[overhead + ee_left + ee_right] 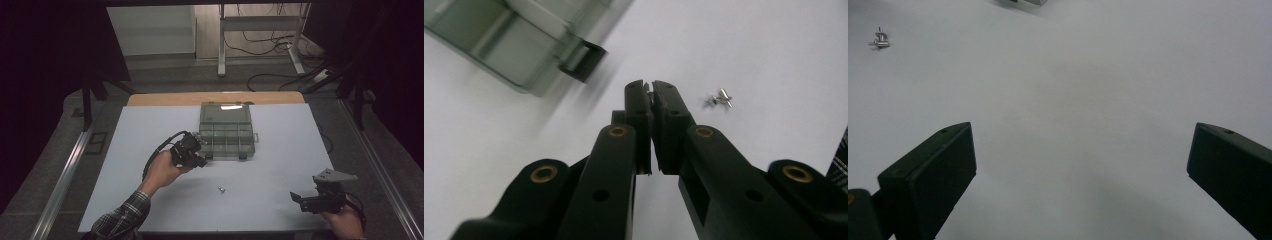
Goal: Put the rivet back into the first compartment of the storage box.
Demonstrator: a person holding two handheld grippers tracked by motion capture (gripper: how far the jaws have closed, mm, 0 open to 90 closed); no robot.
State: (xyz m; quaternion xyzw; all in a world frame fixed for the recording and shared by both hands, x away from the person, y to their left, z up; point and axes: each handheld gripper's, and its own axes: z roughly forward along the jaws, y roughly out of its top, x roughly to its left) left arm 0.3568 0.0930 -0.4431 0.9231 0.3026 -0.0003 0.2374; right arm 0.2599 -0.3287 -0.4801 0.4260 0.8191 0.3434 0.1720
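Left gripper (652, 87) pinches a tiny, barely visible metal part at its tips, likely light, stiff and slippery. Right gripper (1080, 165) stands wide open, idle. More small hardware (721, 98) lies on the sheet; best pinched across its middle.

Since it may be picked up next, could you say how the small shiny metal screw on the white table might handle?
The small shiny metal screw looks stiff and light. Its rounded shaft lies on the smooth white table, so a nudge may roll it, and it might slip between pads.
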